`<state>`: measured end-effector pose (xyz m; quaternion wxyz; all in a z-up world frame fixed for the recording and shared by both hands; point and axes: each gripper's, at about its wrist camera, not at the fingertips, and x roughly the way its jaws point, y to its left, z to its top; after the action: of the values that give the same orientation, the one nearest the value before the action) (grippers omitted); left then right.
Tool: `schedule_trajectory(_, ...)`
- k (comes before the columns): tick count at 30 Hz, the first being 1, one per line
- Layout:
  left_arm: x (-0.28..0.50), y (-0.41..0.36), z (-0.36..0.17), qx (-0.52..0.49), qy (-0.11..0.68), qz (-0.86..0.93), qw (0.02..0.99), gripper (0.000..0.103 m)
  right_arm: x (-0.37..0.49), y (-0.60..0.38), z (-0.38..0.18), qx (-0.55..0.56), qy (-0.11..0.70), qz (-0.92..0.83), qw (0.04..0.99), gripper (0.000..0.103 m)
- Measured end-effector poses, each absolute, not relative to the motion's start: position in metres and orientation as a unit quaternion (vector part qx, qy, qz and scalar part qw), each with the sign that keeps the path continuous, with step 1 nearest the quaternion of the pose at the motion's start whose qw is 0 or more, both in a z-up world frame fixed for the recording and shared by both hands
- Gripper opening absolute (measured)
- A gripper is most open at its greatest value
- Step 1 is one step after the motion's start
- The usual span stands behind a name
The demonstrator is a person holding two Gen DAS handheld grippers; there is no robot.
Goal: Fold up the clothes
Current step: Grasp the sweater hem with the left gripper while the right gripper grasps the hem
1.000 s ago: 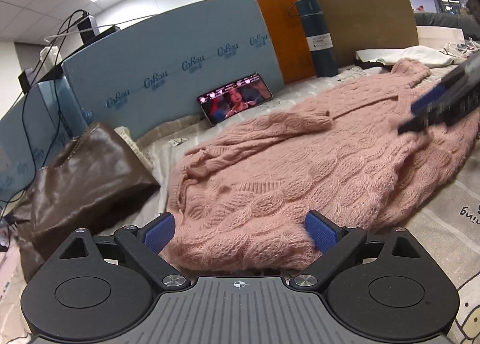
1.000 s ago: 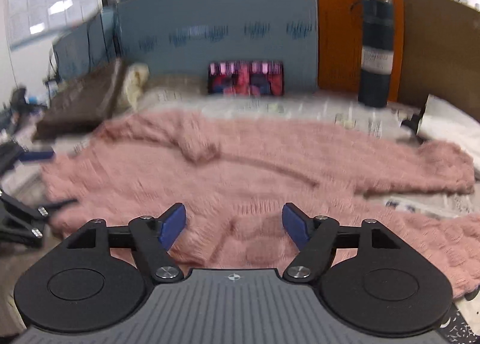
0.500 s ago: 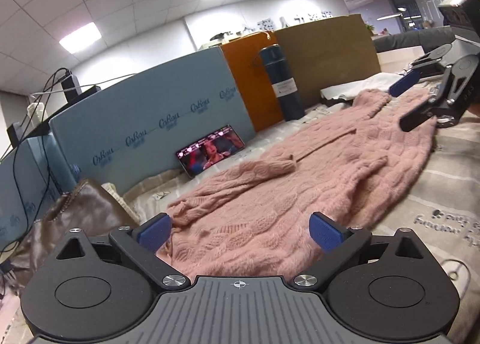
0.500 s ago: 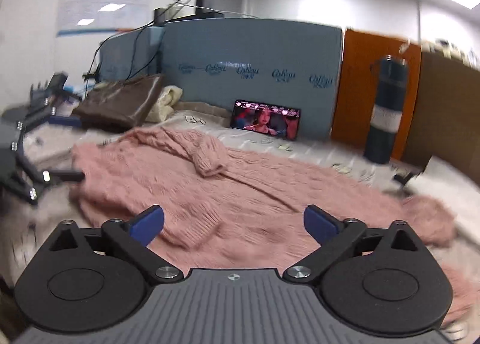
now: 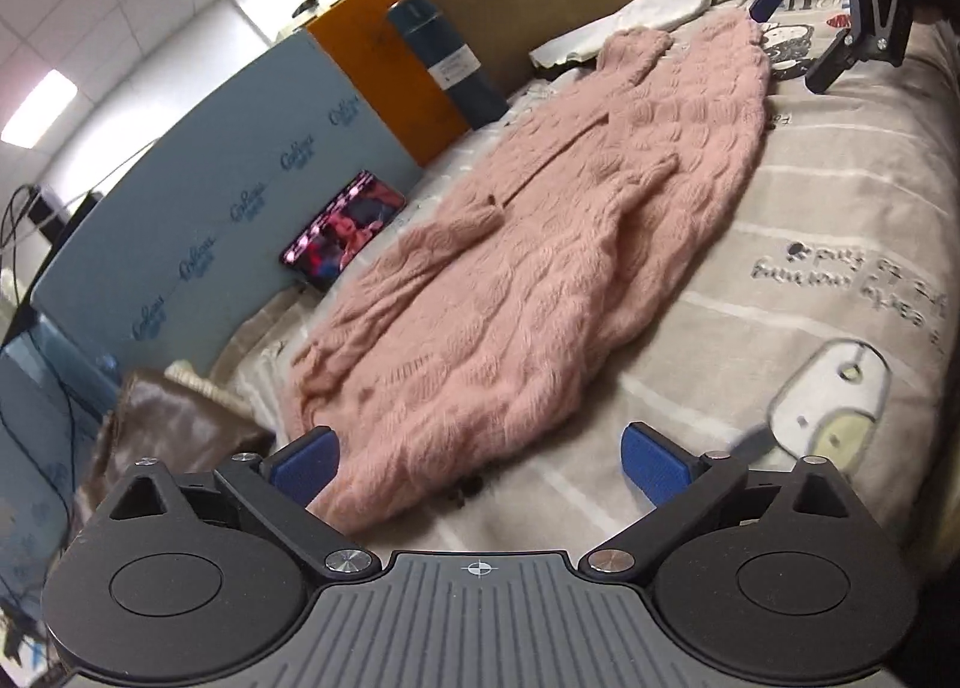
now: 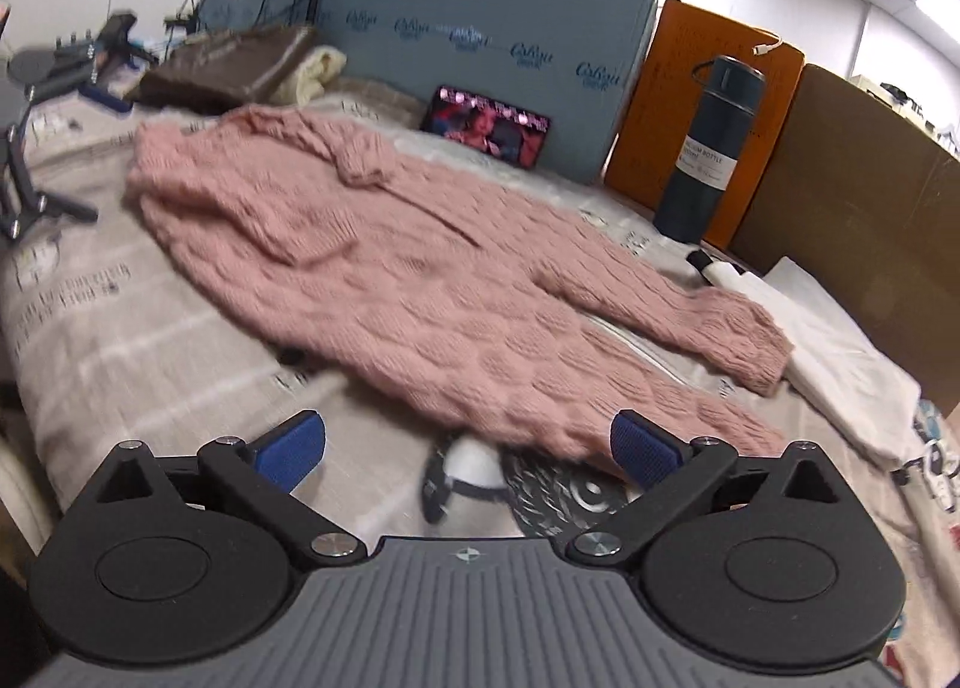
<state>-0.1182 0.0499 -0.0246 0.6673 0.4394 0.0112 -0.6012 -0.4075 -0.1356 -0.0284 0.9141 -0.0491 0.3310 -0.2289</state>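
So there's one bench (image 5: 840, 196) covered in a beige printed sheet, with writing on it too blurry to read, and three panels stand along the back: one blue foam board (image 6: 480, 27) with "CoRou" repeated across it, as best I can read it, one orange board (image 6: 672, 87) and one brown cardboard sheet (image 6: 852, 196). One pink cable-knit sweater (image 5: 540, 280) lies spread out flat across the middle of the bench, sleeves out. Around it: one brown leather bag (image 5: 162, 424) at the left end, one white folded cloth (image 6: 840, 352) at the right end, one dark teal bottle (image 6: 708, 147) with a white label ending "BOTTLE", and one phone (image 6: 486, 126) with its screen lit, propped against the blue board. Both tongs are spread wide and holding nothing: left tongs (image 5: 477, 457) at the sweater's near edge, right tongs (image 6: 468, 445) likewise.
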Motion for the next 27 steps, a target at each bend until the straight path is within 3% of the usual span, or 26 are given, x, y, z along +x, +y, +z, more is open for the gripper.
schedule_trajectory(13,-0.126,0.015,-0.032,0.421,-0.044,-0.620,0.661,0.102,-0.363,-0.142,-0.036,-0.070,0.317,-0.187,0.927,0.103)
schedule_trajectory(17,-0.104,0.022,-0.031,0.414,-0.022,-0.595,0.688,0.099,-0.371,-0.155,-0.033,-0.058,0.305,-0.204,0.928,0.103)
schedule_trajectory(19,-0.093,0.025,-0.030,0.400,-0.009,-0.587,0.704,0.081,-0.380,-0.169,-0.030,-0.035,0.295,-0.233,0.926,0.101)
schedule_trajectory(20,-0.087,0.026,-0.030,0.392,0.000,-0.586,0.709,0.058,-0.385,-0.175,-0.028,-0.023,0.288,-0.245,0.925,0.100)
schedule_trajectory(22,-0.078,0.026,-0.029,0.370,0.020,-0.598,0.711,0.033,-0.393,-0.186,-0.024,0.006,0.265,-0.256,0.930,0.099)
schedule_trajectory(23,-0.074,0.025,-0.027,0.353,0.024,-0.599,0.718,0.030,-0.394,-0.190,-0.023,0.016,0.253,-0.254,0.933,0.090)
schedule_trajectory(24,-0.070,0.024,-0.024,0.334,0.027,-0.601,0.726,0.028,-0.394,-0.194,-0.022,0.024,0.243,-0.246,0.938,0.069)
schedule_trajectory(25,-0.066,0.023,-0.022,0.316,0.031,-0.602,0.733,0.028,-0.393,-0.198,-0.021,0.032,0.232,-0.240,0.942,0.041)
schedule_trajectory(27,-0.056,0.020,-0.015,0.273,0.043,-0.604,0.748,0.028,-0.390,-0.208,-0.018,0.044,0.209,-0.234,0.949,0.024)
